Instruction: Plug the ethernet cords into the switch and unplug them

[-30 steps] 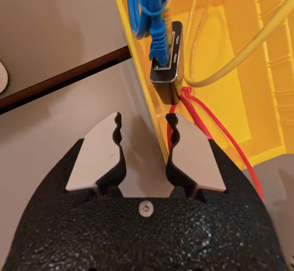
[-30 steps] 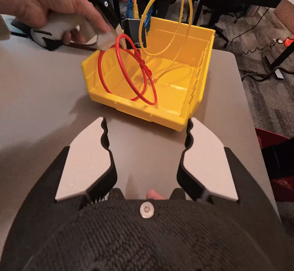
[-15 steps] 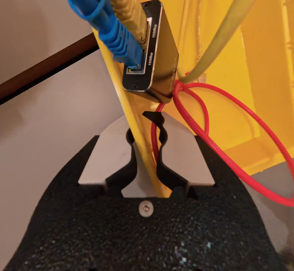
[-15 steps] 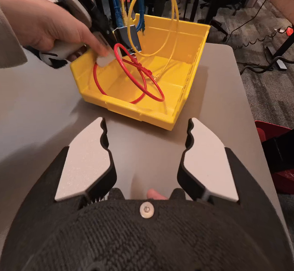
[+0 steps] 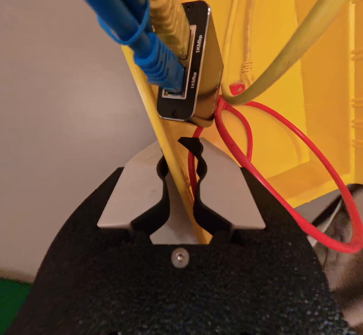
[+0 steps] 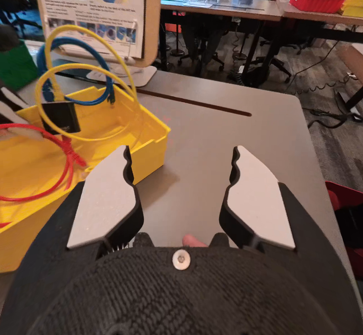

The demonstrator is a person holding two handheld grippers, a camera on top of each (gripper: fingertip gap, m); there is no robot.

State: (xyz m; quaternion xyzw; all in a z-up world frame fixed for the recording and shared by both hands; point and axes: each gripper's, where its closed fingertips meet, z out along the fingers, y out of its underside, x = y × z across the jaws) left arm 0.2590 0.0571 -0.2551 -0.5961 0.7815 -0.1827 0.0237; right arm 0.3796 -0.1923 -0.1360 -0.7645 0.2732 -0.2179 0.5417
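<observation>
Both grippers look alike. The left gripper (image 5: pixel 181 148) has a black, grainy body, a silver screw (image 5: pixel 180 257) at its middle, and two pale grey fingers (image 5: pixel 137 188) with wavy black inner edges. The right gripper (image 6: pixel 180 156) has a ribbed black body, a silver screw (image 6: pixel 181 259) and the same grey fingers (image 6: pixel 106 197).

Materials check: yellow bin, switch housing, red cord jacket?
Yellow bin: looks like moulded plastic, semi-gloss, with thin walls and moulded ribs. Switch: dark housing with a shiny, reflective side and bright edge trim, possibly metal or glossy plastic; unclear. Red cord: smooth flexible jacket, likely PVC or rubber, holding loose loops.
</observation>
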